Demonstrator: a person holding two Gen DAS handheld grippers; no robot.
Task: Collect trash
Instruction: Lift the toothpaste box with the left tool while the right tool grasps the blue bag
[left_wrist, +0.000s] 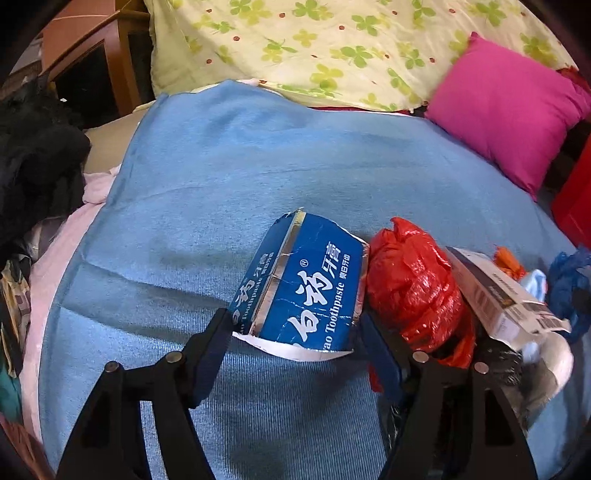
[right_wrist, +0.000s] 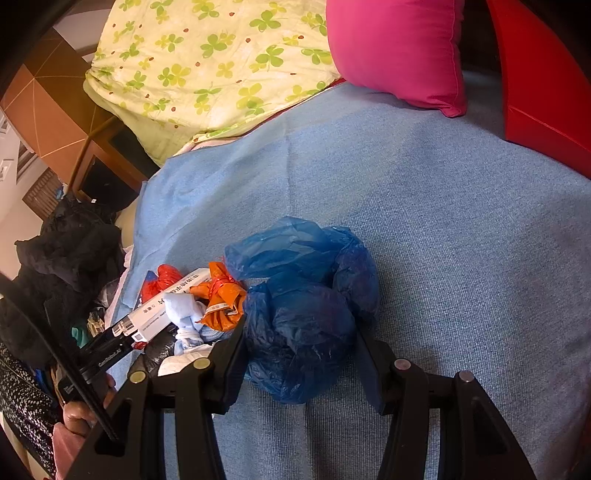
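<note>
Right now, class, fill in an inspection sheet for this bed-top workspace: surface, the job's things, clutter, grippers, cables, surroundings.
Surface: blue blanket, creased.
Job's things: torn toothpaste box, red bag, white carton, orange wrapper, blue bag.
Clutter: dark clothes at the blanket's edge.
Grippers: left gripper astride the toothpaste box, grip unclear; right gripper shut on the blue bag.
Cables: nothing seen.
Surroundings: pink cushion, clover-print quilt, wooden cabinet.

A flat blue knit blanket (left_wrist: 221, 192) covers my bed; a clover-print quilt (left_wrist: 332, 48) and magenta pillow (left_wrist: 509, 110) sit along its far edge.
</note>
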